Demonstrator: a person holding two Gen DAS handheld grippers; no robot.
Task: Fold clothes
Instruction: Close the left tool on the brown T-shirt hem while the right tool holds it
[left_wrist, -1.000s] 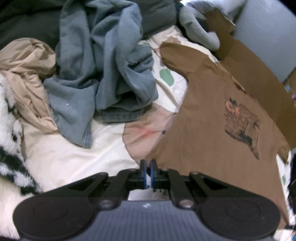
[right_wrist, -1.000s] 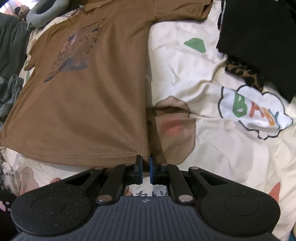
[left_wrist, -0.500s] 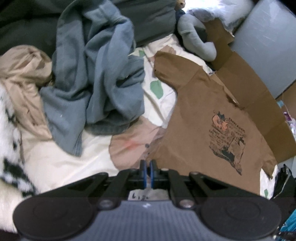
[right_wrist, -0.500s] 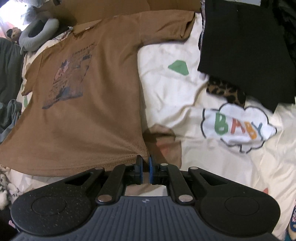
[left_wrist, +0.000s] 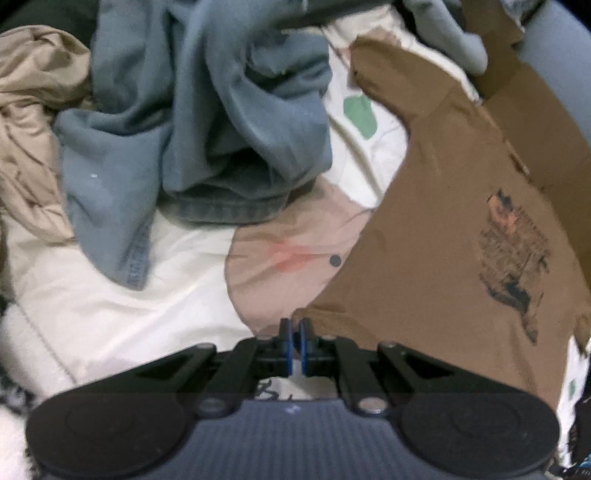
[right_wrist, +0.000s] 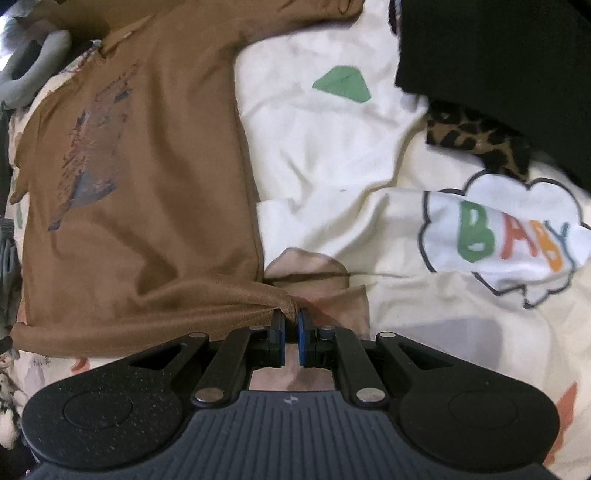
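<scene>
Tools (left_wrist: 294, 325) (right_wrist: 291, 315) pinch soft brown T-shirt's (right_wrist: 155, 206) bunched hem corners over rumpled cream sheet (right_wrist: 332, 155).

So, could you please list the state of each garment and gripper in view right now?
Brown T-shirt: spread print-up on the bedsheet, hem corners bunched.
Left gripper: jaws shut on the hem corner.
Right gripper: jaws shut on the other hem corner.
Blue-grey garment: crumpled, unfolded.
Beige garment: crumpled.
Black garment: lying flat.

The brown T-shirt (right_wrist: 147, 206) lies spread face up on the cream printed bedsheet (right_wrist: 332, 155), its faded chest print (left_wrist: 513, 243) showing. Its near hem is bunched and lifted at both bottom corners, sleeves pointing far.
</scene>
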